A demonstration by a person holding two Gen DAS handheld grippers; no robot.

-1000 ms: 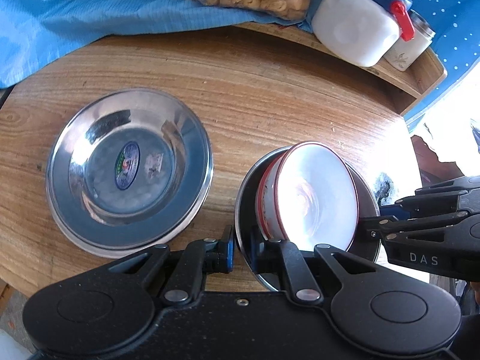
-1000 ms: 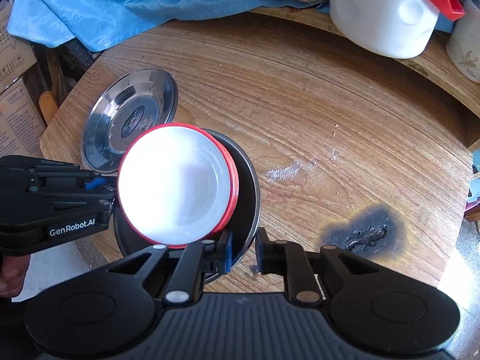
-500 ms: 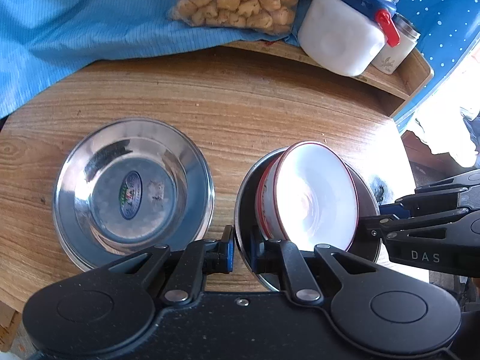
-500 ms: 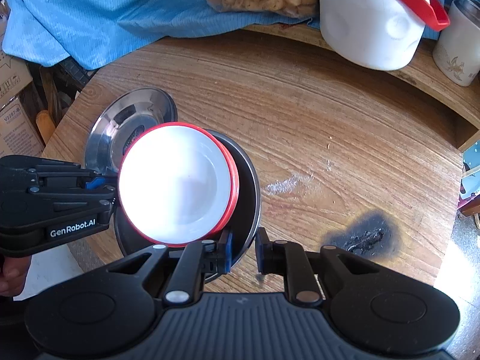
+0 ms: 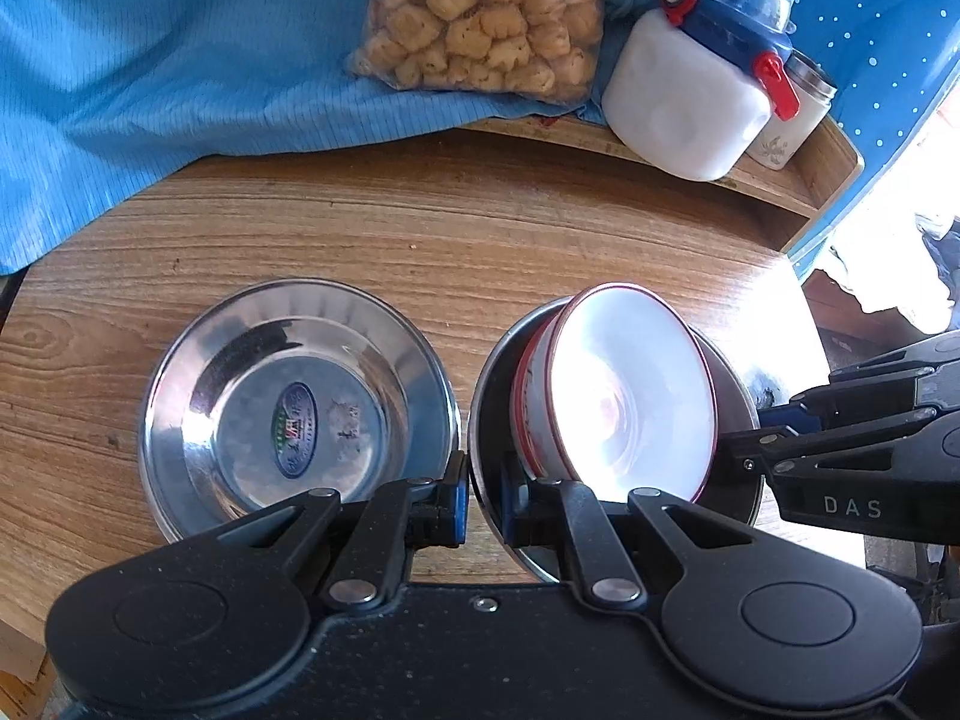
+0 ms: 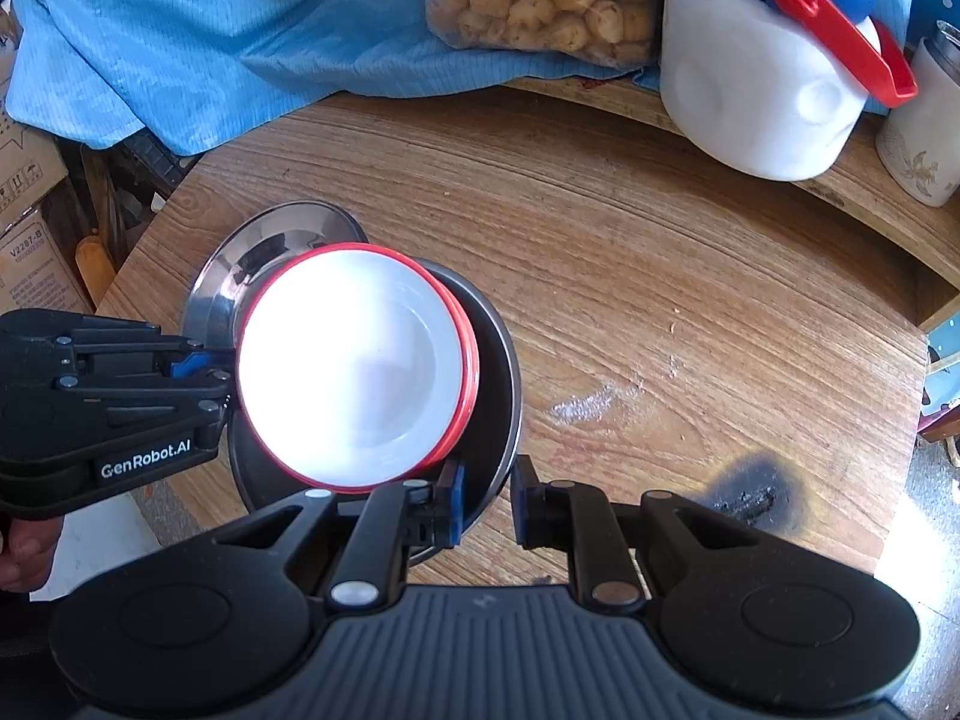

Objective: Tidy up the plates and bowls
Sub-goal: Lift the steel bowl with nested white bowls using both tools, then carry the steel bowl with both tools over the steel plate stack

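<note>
The dark metal bowl (image 5: 735,396), with the red-rimmed white bowl (image 5: 624,396) sitting tilted inside it, is held above the table (image 5: 480,228) just beside the steel plate (image 5: 288,402); both tools pinch its rim, the left tool (image 5: 483,498) closed on the near-left edge and the right tool (image 6: 485,498) closed on the opposite edge. In my judgement the step in hand is carrying the nested pair toward the plate, so the next move calls for centring it over the plate and lowering evenly, lest the tilted white bowl slide. The plate holds only a sticker; at the back, a clear bag (image 5: 486,12) holds biscuits beside a white jar (image 5: 690,114).
</note>
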